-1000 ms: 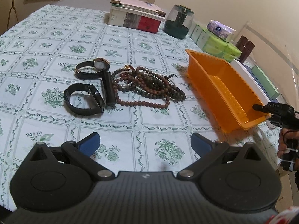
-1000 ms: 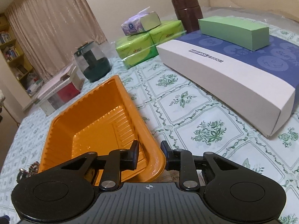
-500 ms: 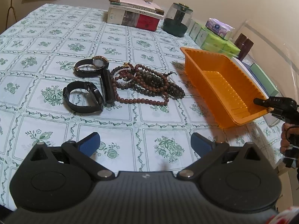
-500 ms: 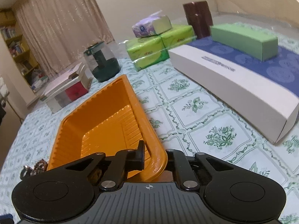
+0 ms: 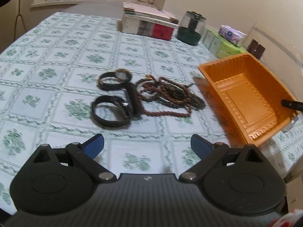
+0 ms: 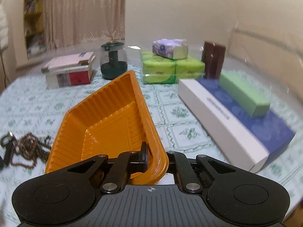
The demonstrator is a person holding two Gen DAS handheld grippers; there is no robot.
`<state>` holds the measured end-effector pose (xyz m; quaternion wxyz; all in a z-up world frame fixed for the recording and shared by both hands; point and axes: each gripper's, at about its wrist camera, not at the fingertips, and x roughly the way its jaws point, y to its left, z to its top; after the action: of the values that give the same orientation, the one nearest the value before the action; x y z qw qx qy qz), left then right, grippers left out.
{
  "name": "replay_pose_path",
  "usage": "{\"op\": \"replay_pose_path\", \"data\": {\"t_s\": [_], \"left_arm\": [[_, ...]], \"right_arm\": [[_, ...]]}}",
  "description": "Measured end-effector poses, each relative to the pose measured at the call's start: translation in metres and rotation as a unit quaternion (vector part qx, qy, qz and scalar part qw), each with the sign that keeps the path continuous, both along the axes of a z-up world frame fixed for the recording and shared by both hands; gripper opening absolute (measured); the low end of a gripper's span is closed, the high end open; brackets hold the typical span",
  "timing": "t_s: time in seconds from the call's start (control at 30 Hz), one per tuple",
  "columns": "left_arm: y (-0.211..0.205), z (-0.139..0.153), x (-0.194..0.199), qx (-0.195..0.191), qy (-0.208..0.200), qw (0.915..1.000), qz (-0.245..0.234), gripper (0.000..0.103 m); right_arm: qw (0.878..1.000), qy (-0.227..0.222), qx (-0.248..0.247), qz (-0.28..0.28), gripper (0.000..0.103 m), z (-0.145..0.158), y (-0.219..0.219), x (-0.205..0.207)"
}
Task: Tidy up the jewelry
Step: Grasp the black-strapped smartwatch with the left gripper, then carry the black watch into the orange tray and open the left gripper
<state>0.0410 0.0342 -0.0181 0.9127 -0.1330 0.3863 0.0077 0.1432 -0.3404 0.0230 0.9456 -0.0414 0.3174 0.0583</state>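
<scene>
Right claw pinched tight on near corner of orange tray, tray tipped up off table. Left claw wide open, holding nothing. Watches and beads heaped on cloth just left of tray. Step: positioning tray. Next, probably: set it flat near the heap, then left claw picks up jewelry
</scene>
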Motion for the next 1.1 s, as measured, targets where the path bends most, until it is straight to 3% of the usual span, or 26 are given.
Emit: {"op": "replay_pose_path", "data": {"t_s": [0.23, 0.47, 0.6, 0.87, 0.93, 1.0, 1.1], "left_arm": [[0.024, -0.002, 0.007, 0.030, -0.004, 0.9995, 0.005, 0.090], [0.044, -0.010, 0.023, 0.065, -0.011, 0.9978, -0.007, 0.079], [0.057, -0.017, 0.039, 0.056, -0.003, 0.9982, -0.021, 0.065], [0.062, -0.031, 0.066, 0.087, 0.022, 0.9945, -0.055, 0.031], [0.063, -0.032, 0.069, 0.088, 0.027, 0.9939, -0.061, 0.011], [0.064, -0.031, 0.070, 0.088, 0.029, 0.9941, -0.056, 0.006], [0.068, -0.028, 0.069, 0.065, 0.028, 0.9964, -0.048, 0.005]], "right_arm": [[0.996, 0.012, -0.081, 0.032, 0.005, 0.004, 0.033, -0.010], [0.994, 0.013, -0.107, 0.035, 0.005, 0.010, 0.046, -0.012], [0.993, 0.014, -0.112, 0.034, 0.005, 0.012, 0.051, -0.013], [0.992, 0.017, -0.116, 0.039, 0.005, 0.012, 0.052, -0.013], [0.992, 0.017, -0.116, 0.039, 0.005, 0.012, 0.052, -0.013], [0.992, 0.017, -0.115, 0.039, 0.005, 0.012, 0.052, -0.013], [0.993, 0.017, -0.113, 0.038, 0.005, 0.011, 0.053, -0.013]]}}
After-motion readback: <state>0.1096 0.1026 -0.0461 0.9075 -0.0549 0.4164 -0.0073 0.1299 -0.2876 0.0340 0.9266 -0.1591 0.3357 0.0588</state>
